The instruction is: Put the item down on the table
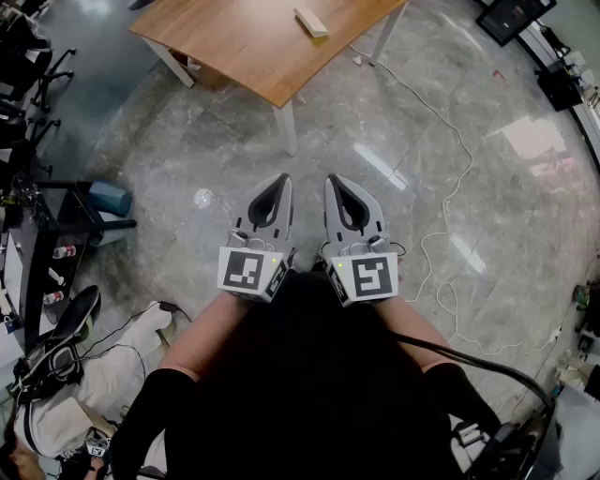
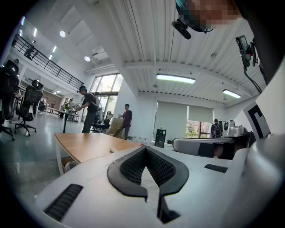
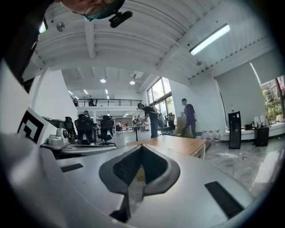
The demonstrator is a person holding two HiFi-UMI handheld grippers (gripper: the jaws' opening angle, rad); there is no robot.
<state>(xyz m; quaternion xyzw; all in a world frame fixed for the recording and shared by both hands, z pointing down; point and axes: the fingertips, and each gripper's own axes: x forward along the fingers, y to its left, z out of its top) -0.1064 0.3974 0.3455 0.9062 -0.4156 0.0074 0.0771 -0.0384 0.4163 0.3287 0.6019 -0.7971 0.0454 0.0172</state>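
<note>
A grey polished stone floor (image 1: 469,187) fills most of the head view. At its top stands a wooden counter (image 1: 253,42) on white legs. A black shelf unit (image 1: 37,244) stands at the left edge with a few small bottles (image 1: 63,251) on its tiers, and black office chairs (image 1: 33,70) are grouped above it. The person holds the left gripper (image 1: 279,180) and the right gripper (image 1: 334,180) level and close side by side over the bare floor, both pointing toward the counter but well apart from it. Each gripper's own view shows its jaws drawn together at the tips, with nothing caught between them. A blue cylindrical bin (image 1: 111,198) sits on the floor just beside the shelf unit, and its inside cannot be seen. A brown cardboard box (image 1: 208,73) is tucked under the counter's near edge, and its contents are likewise hidden. A white cable (image 1: 431,112) trails from the counter's leg across the floor to the right of the grippers. A pale rectangular block (image 1: 311,22) lies flat on the counter, toward its far side. It is the only thing there, and neither gripper touches it.
</note>
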